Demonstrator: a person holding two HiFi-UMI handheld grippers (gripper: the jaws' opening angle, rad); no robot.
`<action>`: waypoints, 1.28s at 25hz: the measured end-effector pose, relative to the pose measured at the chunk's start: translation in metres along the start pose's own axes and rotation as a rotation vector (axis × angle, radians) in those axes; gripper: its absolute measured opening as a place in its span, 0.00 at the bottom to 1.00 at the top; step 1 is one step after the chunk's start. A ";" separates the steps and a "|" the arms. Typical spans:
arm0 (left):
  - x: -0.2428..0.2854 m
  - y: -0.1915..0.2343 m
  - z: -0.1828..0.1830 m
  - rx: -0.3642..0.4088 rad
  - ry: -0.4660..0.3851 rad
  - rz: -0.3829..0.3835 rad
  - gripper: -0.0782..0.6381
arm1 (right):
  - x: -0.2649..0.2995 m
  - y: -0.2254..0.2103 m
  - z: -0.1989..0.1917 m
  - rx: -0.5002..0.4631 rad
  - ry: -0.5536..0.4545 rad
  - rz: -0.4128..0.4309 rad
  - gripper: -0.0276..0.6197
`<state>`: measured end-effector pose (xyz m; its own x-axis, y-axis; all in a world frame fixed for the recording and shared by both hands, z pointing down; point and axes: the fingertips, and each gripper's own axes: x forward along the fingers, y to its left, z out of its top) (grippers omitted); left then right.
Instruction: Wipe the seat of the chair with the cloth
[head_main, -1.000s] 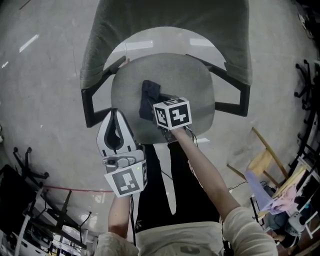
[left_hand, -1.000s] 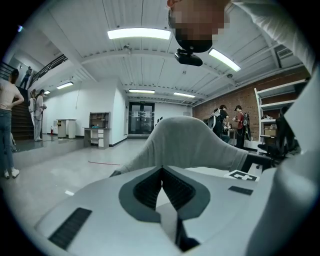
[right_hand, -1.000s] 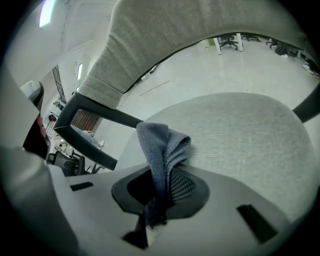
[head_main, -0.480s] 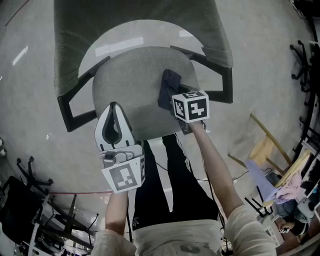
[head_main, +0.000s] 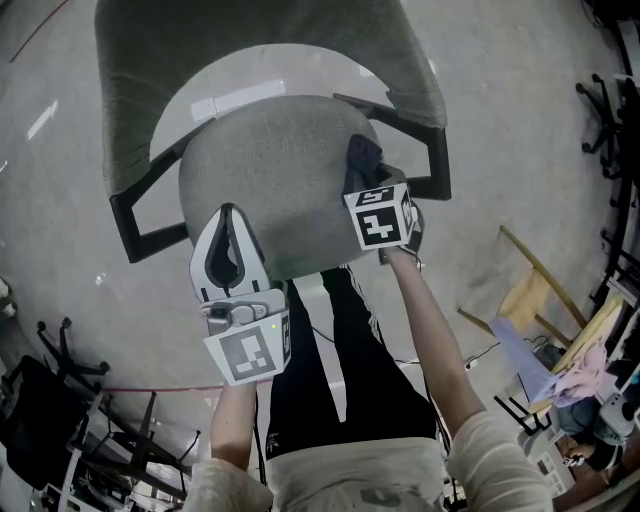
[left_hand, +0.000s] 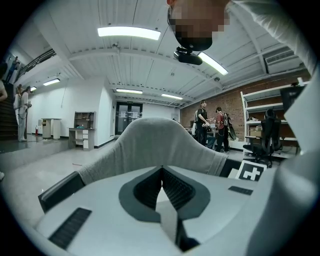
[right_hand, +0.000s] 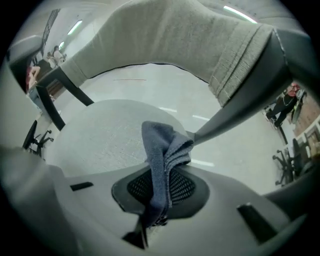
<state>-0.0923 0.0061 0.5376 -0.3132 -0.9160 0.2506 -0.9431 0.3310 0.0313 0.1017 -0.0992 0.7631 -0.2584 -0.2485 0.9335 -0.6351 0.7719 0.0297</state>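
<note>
Blue-grey cloth (right_hand: 165, 145) clamped in right gripper (right_hand: 159, 190), right of centre frame, at the seat (head_main: 270, 170) edge. Left gripper (left_hand: 161, 172) clenched on nothing, lower left. Mid-wipe, seemingly; next calls for dragging leftward across seat.

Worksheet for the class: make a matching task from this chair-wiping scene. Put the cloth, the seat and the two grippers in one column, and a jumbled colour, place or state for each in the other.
Column 1
1. cloth
2. left gripper
3. right gripper
4. seat

Column 2
A. shut, with nothing between its jaws
B. light grey and rounded
C. dark blue, bunched up, by the seat's right edge in the head view
D. shut on the cloth

Pairs: 1-C, 2-A, 3-D, 4-B
</note>
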 end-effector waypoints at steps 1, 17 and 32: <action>-0.001 0.000 0.000 -0.001 0.001 0.003 0.13 | 0.001 0.000 -0.001 -0.019 0.002 -0.024 0.12; -0.026 0.056 -0.009 -0.020 0.006 0.127 0.13 | -0.027 0.007 0.027 -0.046 -0.078 -0.103 0.12; -0.092 0.142 -0.019 -0.032 0.004 0.319 0.13 | -0.081 0.282 0.100 0.004 -0.268 0.646 0.12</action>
<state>-0.1954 0.1418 0.5371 -0.5920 -0.7642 0.2561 -0.7935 0.6083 -0.0190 -0.1296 0.0800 0.6602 -0.7555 0.1233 0.6435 -0.2962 0.8118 -0.5033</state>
